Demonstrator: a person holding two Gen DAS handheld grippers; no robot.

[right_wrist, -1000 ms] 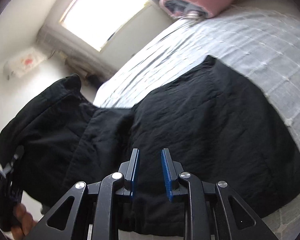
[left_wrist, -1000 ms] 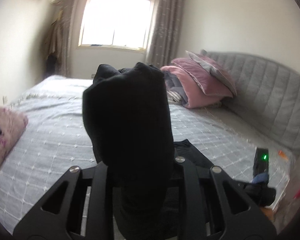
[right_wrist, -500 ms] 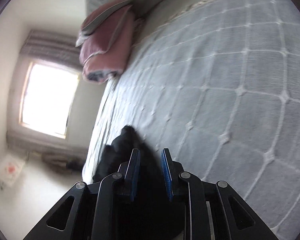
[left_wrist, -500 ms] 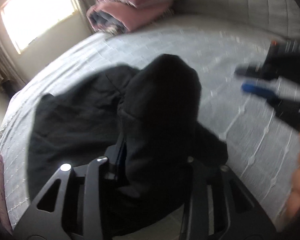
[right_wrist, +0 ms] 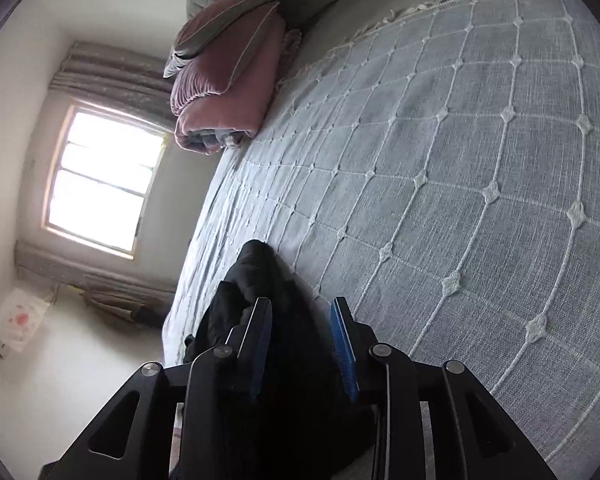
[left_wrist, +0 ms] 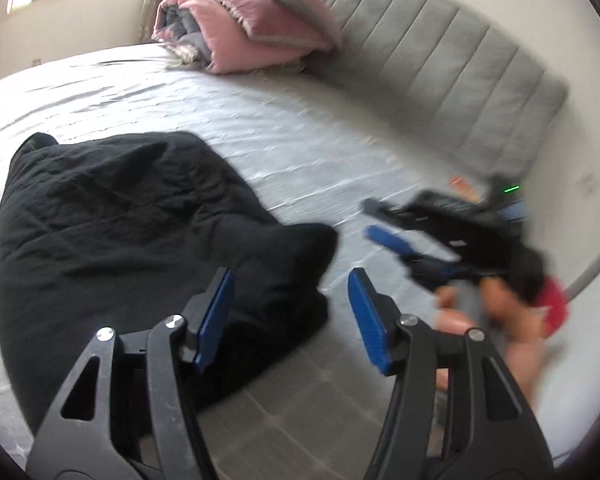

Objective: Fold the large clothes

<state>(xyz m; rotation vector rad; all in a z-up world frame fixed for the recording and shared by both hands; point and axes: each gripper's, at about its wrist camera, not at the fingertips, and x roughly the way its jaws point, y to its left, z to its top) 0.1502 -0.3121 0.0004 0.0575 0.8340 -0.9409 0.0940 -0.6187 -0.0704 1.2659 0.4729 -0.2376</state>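
A large black garment (left_wrist: 112,240) lies in a loose heap on the grey-blue bedspread (left_wrist: 260,128). My left gripper (left_wrist: 292,300) is open and empty, just above the garment's near right edge. My right gripper (left_wrist: 384,224) shows blurred to the right of the garment, held by a hand, its jaws apart. In the right wrist view the right gripper (right_wrist: 302,328) is open, with the black garment (right_wrist: 260,280) lying between and behind its fingers; the blue pads do not press on it.
Folded pink and grey quilts and a pillow (left_wrist: 240,36) lie at the head of the bed against the grey padded headboard (left_wrist: 440,64). A window (right_wrist: 100,176) with curtains is on the far wall. The quilted bedspread (right_wrist: 460,184) spreads wide to the right.
My left gripper has opened and let go of the black garment, which now lies on the bed. My right gripper's jaws have widened, and it has swung away from the garment.
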